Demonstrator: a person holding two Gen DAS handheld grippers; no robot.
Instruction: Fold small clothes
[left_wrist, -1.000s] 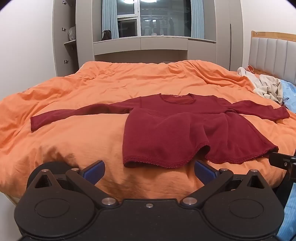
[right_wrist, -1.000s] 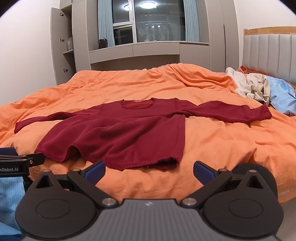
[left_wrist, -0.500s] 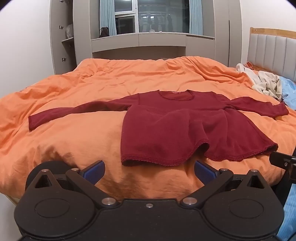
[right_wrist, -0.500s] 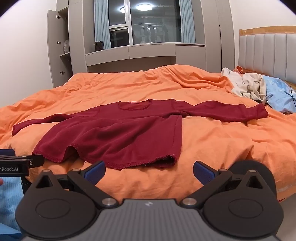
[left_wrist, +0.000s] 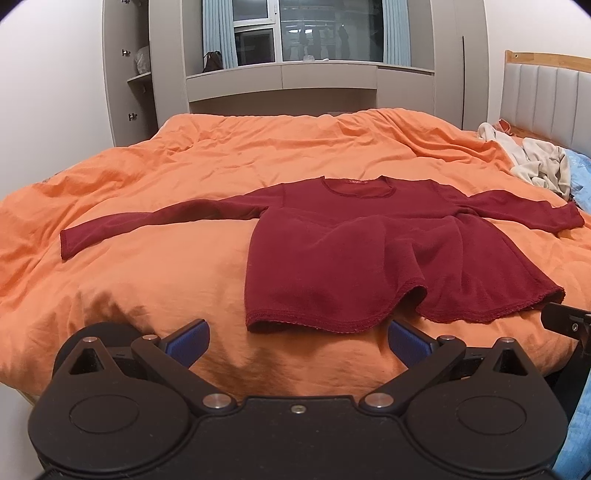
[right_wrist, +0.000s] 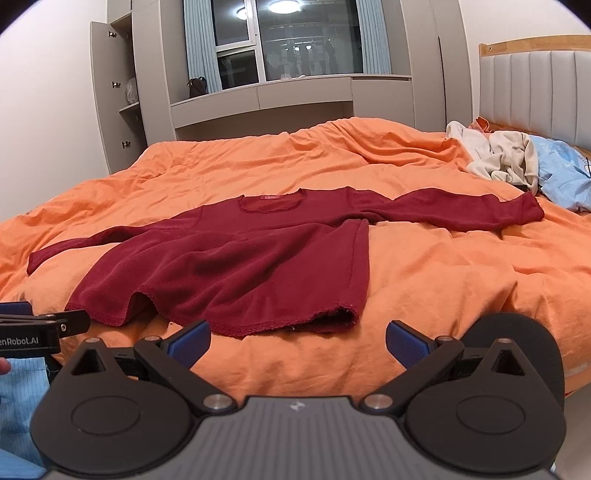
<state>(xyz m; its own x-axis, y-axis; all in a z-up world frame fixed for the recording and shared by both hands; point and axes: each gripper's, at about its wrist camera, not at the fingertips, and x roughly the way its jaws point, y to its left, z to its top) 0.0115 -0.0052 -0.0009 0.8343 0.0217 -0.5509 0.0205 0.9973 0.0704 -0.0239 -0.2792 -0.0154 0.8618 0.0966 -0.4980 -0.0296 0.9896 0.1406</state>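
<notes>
A dark red long-sleeved top (left_wrist: 362, 254) lies spread flat on the orange duvet (left_wrist: 155, 273), neck away from me, both sleeves stretched out sideways. It also shows in the right wrist view (right_wrist: 258, 266). Its hem has a raised ripple near the middle. My left gripper (left_wrist: 297, 341) is open and empty, just short of the hem at the bed's near edge. My right gripper (right_wrist: 297, 341) is open and empty, just short of the hem's right corner. The left gripper's side shows at the left edge of the right wrist view (right_wrist: 40, 328).
A pile of cream clothes (right_wrist: 498, 155) and a light blue garment (right_wrist: 565, 173) lie at the bed's far right by the padded headboard (right_wrist: 539, 85). Grey cabinets and a window (left_wrist: 314, 33) stand behind the bed. A blue striped cloth (right_wrist: 22, 402) is at lower left.
Both grippers have shifted slightly, so the top sits a little lower and nearer in both views. The top itself has not moved. Both grippers stay open.
</notes>
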